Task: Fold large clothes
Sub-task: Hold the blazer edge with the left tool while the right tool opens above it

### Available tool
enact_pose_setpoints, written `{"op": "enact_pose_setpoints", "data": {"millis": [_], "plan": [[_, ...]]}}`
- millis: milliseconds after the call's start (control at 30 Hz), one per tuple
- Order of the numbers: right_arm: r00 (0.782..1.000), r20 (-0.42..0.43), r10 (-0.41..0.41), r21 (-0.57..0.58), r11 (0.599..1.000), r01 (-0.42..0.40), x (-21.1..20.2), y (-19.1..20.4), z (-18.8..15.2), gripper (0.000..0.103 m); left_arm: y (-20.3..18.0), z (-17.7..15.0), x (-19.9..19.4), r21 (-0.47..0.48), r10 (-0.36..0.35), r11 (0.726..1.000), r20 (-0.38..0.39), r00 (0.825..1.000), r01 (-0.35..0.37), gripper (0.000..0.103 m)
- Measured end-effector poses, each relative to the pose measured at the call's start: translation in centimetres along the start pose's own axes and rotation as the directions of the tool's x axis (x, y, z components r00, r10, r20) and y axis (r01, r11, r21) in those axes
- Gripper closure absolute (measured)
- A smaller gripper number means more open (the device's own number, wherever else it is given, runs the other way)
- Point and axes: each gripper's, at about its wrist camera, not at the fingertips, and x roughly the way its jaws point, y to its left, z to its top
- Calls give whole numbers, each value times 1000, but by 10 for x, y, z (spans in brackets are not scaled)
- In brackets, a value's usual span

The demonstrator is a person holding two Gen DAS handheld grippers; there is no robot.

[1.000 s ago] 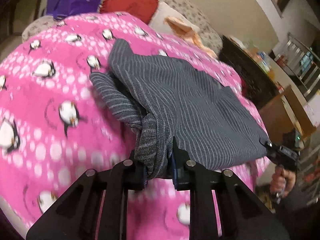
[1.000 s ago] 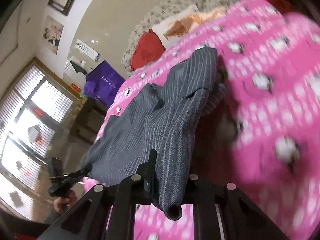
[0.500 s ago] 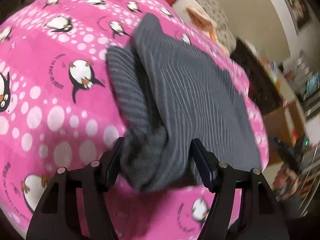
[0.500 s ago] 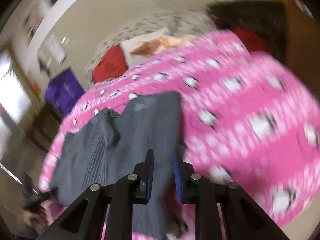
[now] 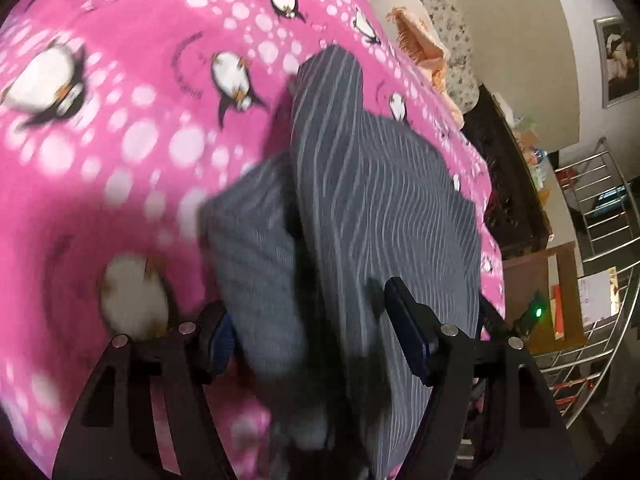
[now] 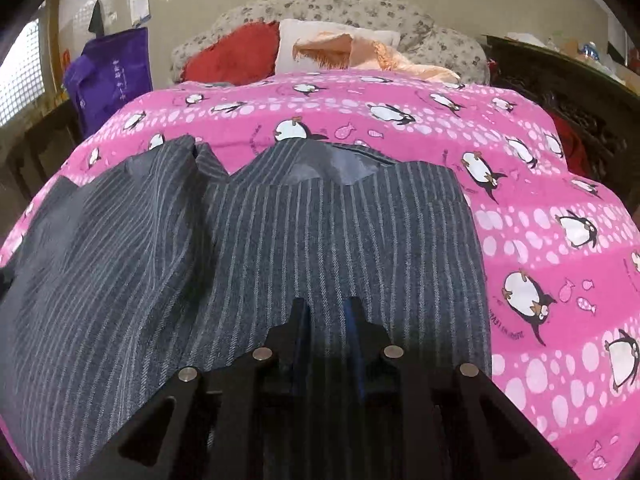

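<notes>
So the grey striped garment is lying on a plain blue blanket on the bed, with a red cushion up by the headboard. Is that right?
Not quite. The blanket is pink with a penguin print, not plain blue; the right wrist view shows it clearly. The rest holds: the grey striped garment lies on it on the bed, and a red cushion sits up by the headboard.

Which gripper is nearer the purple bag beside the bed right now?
Left, as far as the views show. The purple bag stands off the bed's left side; the left gripper works the striped garment's left edge, the right gripper its middle.
</notes>
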Motion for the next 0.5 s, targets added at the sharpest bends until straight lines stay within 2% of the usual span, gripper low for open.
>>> {"op": "enact_pose_setpoints", "data": {"millis": [100, 200, 233, 267, 333, 500], "plan": [[1000, 2, -18, -24, 1000, 18, 0, 4, -2, 73, -7, 9, 6, 59, 12, 998, 21, 1000, -14, 34], [999, 7, -36, -23, 999, 36, -1, 5, -5, 66, -23, 7, 11, 182, 75, 980, 34, 997, -80, 34], [999, 6, -34, -16, 999, 34, -1, 3, -5, 66, -29, 5, 13, 235, 110, 965, 42, 993, -116, 34], [1000, 5, -28, -11, 1000, 28, -2, 3, -5, 65, -36, 1, 13, 297, 164, 938, 76, 984, -179, 34], [1000, 4, -21, -5, 1000, 21, -4, 2, -5, 65, -40, -2, 14, 347, 222, 903, 130, 966, -254, 34], [1000, -2, -13, -3, 1000, 13, -3, 2, -5, 63, -32, -15, 22, 415, 212, 863, 220, 952, -288, 34]]}}
